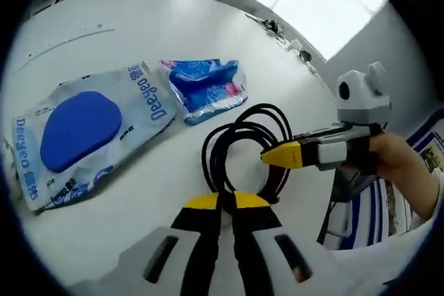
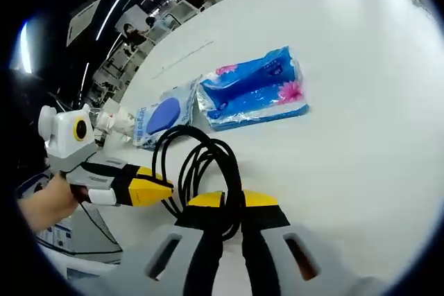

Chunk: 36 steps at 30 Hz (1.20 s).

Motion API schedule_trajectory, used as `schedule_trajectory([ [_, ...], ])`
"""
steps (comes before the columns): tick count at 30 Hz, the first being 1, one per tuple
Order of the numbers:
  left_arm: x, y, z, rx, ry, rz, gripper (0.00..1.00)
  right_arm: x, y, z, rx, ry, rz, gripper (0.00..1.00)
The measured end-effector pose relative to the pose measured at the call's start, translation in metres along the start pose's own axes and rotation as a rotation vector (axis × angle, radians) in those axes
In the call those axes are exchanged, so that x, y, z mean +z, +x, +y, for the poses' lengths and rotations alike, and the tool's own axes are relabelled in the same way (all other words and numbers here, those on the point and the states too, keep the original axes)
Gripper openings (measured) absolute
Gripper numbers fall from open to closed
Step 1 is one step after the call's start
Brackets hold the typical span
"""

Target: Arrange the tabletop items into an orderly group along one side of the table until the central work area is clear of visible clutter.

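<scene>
Cable coil (image 1: 239,150), black, lies on the white counter (image 1: 125,25) with both tools clenched on its loops: left tool (image 1: 225,202) at one edge, right tool (image 1: 281,156) opposite. Lift together, judging slack, so loops stay bundled. Nearby, 2 packs: wet-wipes pack (image 1: 87,133) and blue tissue pack (image 1: 205,88), both sealed, contents hidden.

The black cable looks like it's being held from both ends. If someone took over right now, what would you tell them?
Left gripper: shut on the black cable.
Right gripper: shut on the same cable's loops from the other side.
On the white table: wet wipes pack and blue tissue pack lying side by side, just beyond the cable.
Done: cable coiled and gripped.
Left: set the coil beside the two packs, probably, so all three line up along one side.
</scene>
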<state>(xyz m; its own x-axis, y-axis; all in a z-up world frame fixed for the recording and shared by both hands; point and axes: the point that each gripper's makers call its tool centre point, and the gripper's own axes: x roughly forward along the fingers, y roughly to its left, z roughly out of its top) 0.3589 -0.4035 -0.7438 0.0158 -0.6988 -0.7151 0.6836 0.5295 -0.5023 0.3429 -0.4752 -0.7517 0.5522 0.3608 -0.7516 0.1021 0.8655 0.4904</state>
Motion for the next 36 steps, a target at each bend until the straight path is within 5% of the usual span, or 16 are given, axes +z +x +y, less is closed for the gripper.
schedule_trajectory([
  [12, 0.002, 0.009, 0.004, 0.04, -0.022, -0.004, 0.04, 0.008, 0.007, -0.013, -0.037, 0.028, -0.07, 0.06],
  [26, 0.003, 0.01, 0.006, 0.069, 0.022, -0.015, 0.07, 0.009, 0.004, -0.017, -0.09, -0.093, -0.115, 0.08],
  [30, 0.008, 0.008, 0.008, 0.106, 0.114, -0.041, 0.09, 0.015, 0.0, -0.019, -0.111, -0.131, -0.152, 0.08],
  [36, 0.011, -0.001, 0.014, 0.168, 0.183, -0.065, 0.25, 0.021, -0.01, -0.014, -0.109, -0.179, -0.198, 0.25],
])
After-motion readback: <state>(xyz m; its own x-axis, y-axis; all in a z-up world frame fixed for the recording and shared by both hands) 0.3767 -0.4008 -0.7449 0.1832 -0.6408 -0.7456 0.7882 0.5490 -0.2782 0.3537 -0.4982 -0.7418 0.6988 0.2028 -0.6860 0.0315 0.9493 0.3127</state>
